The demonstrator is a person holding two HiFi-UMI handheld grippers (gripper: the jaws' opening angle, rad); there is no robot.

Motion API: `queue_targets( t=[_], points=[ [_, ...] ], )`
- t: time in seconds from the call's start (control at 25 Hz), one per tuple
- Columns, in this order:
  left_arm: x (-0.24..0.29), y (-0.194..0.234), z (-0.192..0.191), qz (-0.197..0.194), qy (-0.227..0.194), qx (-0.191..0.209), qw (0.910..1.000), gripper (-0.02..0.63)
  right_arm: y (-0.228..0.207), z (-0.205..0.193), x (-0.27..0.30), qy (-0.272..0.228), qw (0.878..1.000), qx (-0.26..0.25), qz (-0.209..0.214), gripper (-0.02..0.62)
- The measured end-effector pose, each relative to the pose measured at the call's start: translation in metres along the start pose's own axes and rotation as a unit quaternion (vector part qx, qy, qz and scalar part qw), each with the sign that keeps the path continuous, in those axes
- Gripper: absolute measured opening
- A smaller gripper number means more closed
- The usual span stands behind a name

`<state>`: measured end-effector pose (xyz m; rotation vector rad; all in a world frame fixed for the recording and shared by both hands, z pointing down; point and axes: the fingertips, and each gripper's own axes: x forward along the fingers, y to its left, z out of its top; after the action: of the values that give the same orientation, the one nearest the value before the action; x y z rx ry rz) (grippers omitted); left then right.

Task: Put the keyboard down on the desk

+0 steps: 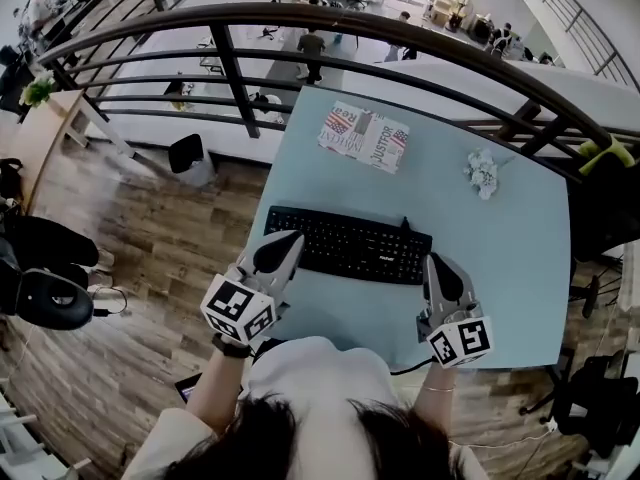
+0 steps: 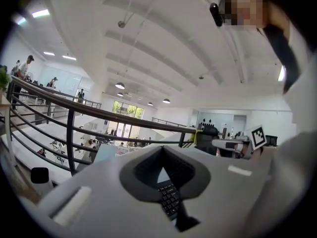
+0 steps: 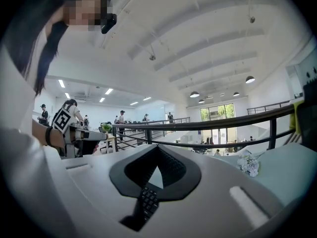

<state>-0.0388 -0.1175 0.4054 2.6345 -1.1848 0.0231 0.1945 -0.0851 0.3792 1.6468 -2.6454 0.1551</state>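
Note:
A black keyboard point(image 1: 345, 243) lies flat on the pale blue desk point(image 1: 500, 258), near its front edge. My left gripper point(image 1: 283, 240) sits over the keyboard's left end with its jaws shut. My right gripper point(image 1: 437, 266) is at the keyboard's right end, also shut. In the left gripper view the closed jaws point(image 2: 163, 150) fill the frame, and a strip of keyboard keys point(image 2: 169, 200) shows through the gap below them. In the right gripper view, keys point(image 3: 146, 202) likewise show under the closed jaws point(image 3: 157, 148). Nothing shows pinched between either pair of pads.
A printed booklet point(image 1: 364, 136) lies at the desk's far side and a crumpled white bundle point(image 1: 482, 173) at its right. A black curved railing point(image 1: 300, 28) runs behind the desk. A dark chair point(image 1: 50, 293) stands on the wood floor to the left.

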Motion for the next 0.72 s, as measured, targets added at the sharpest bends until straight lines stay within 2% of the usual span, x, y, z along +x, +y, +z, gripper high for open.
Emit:
queue_targets(
  t=[0.72],
  points=[
    [0.011, 0.019, -0.010, 0.013, 0.011, -0.023, 0.9996, 0.057, -0.011, -0.007, 0.011, 0.008, 1.000, 0.010, -0.005, 0.002]
  ],
)
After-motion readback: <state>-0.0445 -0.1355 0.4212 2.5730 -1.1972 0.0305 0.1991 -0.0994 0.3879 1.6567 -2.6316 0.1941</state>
